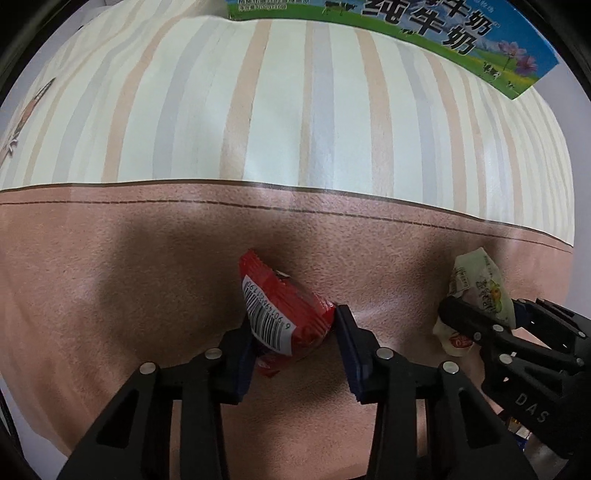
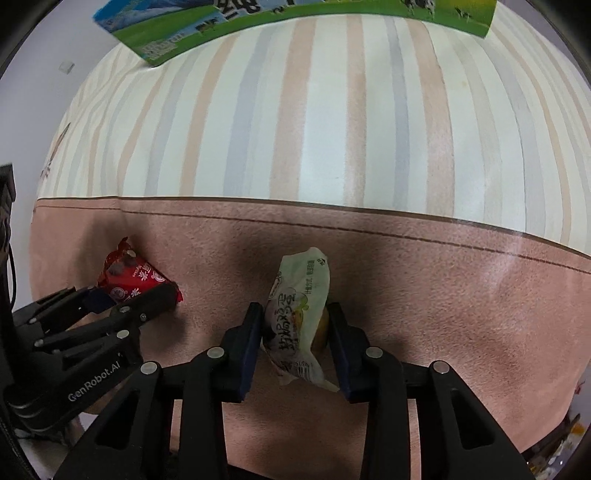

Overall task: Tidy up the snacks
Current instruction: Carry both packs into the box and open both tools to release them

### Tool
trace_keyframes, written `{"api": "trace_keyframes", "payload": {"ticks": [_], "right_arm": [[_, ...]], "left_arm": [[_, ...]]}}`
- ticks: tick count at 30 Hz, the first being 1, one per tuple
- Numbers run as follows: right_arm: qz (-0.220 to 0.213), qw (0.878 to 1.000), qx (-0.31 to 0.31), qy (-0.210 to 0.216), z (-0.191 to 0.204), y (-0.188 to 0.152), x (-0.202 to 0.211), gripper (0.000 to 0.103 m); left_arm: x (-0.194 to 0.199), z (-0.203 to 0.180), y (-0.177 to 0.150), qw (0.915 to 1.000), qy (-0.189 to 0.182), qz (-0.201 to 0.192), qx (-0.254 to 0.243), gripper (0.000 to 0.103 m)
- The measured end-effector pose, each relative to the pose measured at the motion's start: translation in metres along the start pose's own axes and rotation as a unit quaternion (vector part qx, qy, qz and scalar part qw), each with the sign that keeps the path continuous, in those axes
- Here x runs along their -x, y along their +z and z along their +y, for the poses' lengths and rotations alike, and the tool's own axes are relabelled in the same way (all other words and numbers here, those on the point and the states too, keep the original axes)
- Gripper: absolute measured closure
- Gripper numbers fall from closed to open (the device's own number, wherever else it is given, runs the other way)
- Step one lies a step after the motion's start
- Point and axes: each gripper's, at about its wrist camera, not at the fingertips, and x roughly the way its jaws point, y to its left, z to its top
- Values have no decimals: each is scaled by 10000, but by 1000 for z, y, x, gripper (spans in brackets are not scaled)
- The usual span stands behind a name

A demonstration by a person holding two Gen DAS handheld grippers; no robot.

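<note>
Two snack packets over table (image 1: 147,277), side by side: one (image 1: 280,314) between left gripper (image 1: 295,332) fingers, other (image 2: 299,314) between right gripper (image 2: 295,332) fingers. Milk carton (image 1: 443,40) on table behind.

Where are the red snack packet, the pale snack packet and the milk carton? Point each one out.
red snack packet (image 1: 284,314), left wrist view, on its barcode side.
pale snack packet (image 2: 299,310), right wrist view, on its printed middle.
milk carton (image 1: 424,29), left wrist view, on its green printed face.

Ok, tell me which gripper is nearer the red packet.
Left. The left gripper is shut on the red packet; the right gripper is off to its side, shut on the white packet.
</note>
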Motion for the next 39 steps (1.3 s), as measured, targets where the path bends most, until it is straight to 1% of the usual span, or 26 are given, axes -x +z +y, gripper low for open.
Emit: {"api": "trace_keyframes", "payload": {"ticks": [5,8,12,15,16,17,18,20,21,22,23,25,27,29,30,31,33,35,38,39], "right_arm": [[-87,9994,-139,292,-3,-6,12,66],[-188,9986,-192,464,-5,-4,27,66],[-411,9963,-252,715,-11,6,58,66],[-668,9933,-285,903,-15,16,90,66],[-767,9920,-294,959,-17,22,101,66],[-891,9904,-293,1020,-20,31,115,66],[-1034,9886,-284,1054,-22,41,130,66],[-1278,9857,-229,1078,-27,62,156,66],[-1405,9841,-204,1068,-29,72,167,66],[-1537,9826,-171,1033,-30,81,177,66],[-1667,9809,-151,986,-29,95,186,66],[-1863,9782,-131,912,-36,119,203,66],[-2027,9762,-114,759,-44,148,214,66],[-2050,9763,-148,672,-52,175,218,66],[-2014,9773,-173,630,-55,189,217,66],[-1980,9781,-203,601,-65,198,219,66],[-1834,9815,-258,479,-72,220,211,66],[-1613,9855,-349,398,-83,237,199,66],[-1297,9901,-447,282,-92,254,177,66],[-1221,9911,-469,256,-94,255,171,66]], "left_arm": [[20,-8,1,9998,-170,-132,60,66],[45,1,8,9990,-353,-232,116,66],[81,-11,24,9969,-606,-486,122,66],[111,-19,34,9941,-793,-729,78,66],[121,-15,48,9930,-869,-796,70,66],[133,-20,58,9916,-941,-882,24,66],[138,-12,56,9905,-995,-949,13,66],[154,-16,74,9882,-1089,-1077,-102,66],[158,-12,82,9873,-1105,-1138,-117,66],[166,-12,97,9864,-1096,-1213,-174,66],[171,-8,103,9861,-1103,-1231,-193,66],[181,-9,131,9848,-1142,-1293,-198,66],[182,-13,158,9846,-1100,-1341,-226,66],[179,-12,179,9854,-1103,-1278,-237,66],[174,-13,195,9862,-1138,-1184,-221,66],[168,-14,209,9874,-1153,-1064,-205,66],[154,-15,228,9895,-1133,-886,-174,66],[139,-18,248,9920,-1050,-683,-179,66],[121,-21,264,9945,-927,-432,-220,66],[113,-24,269,9954,-862,-332,-248,66]]}}
